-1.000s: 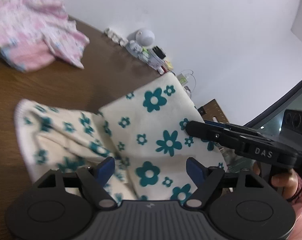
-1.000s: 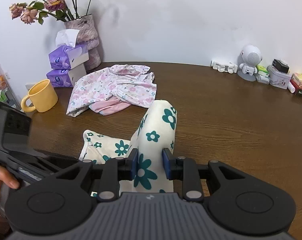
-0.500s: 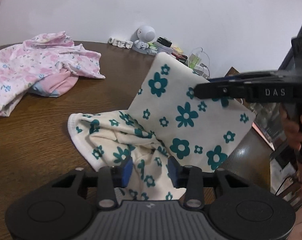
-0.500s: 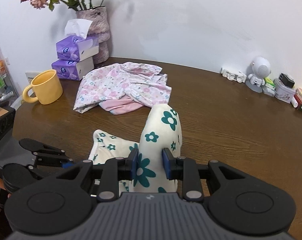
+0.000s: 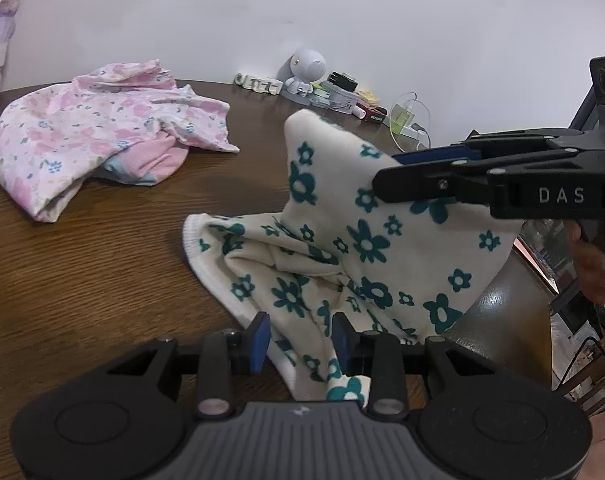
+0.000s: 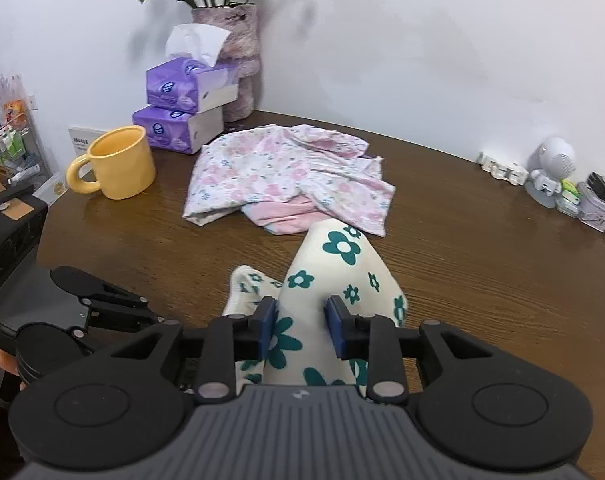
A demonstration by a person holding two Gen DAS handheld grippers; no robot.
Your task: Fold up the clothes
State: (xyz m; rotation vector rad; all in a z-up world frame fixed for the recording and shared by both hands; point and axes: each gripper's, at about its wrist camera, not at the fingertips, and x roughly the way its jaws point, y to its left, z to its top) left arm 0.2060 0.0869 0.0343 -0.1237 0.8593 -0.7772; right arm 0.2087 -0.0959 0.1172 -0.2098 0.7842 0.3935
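A cream garment with teal flowers (image 5: 366, 240) lies half bunched on the brown table (image 5: 82, 280). My left gripper (image 5: 299, 340) is shut on its near lower edge, and the cloth runs between the blue pads. My right gripper (image 6: 301, 330) holds a raised fold of the same garment (image 6: 334, 264). The cloth fills the gap between its pads while the jaws are opening slightly. In the left wrist view the right gripper (image 5: 422, 176) reaches in from the right and lifts a corner up. The left gripper (image 6: 102, 300) shows at the lower left of the right wrist view.
A crumpled pink floral garment (image 6: 278, 172) lies farther back on the table. Behind it stand a yellow mug (image 6: 118, 164), two purple tissue boxes (image 6: 190, 88) and a vase of flowers (image 6: 238, 52). A white robot figurine (image 6: 550, 172) and small clutter line the far right edge.
My left gripper has gone from wide open to shut on the garment's lower edge, and it has rolled level. The right gripper has moved sideways with the raised fold still in it.
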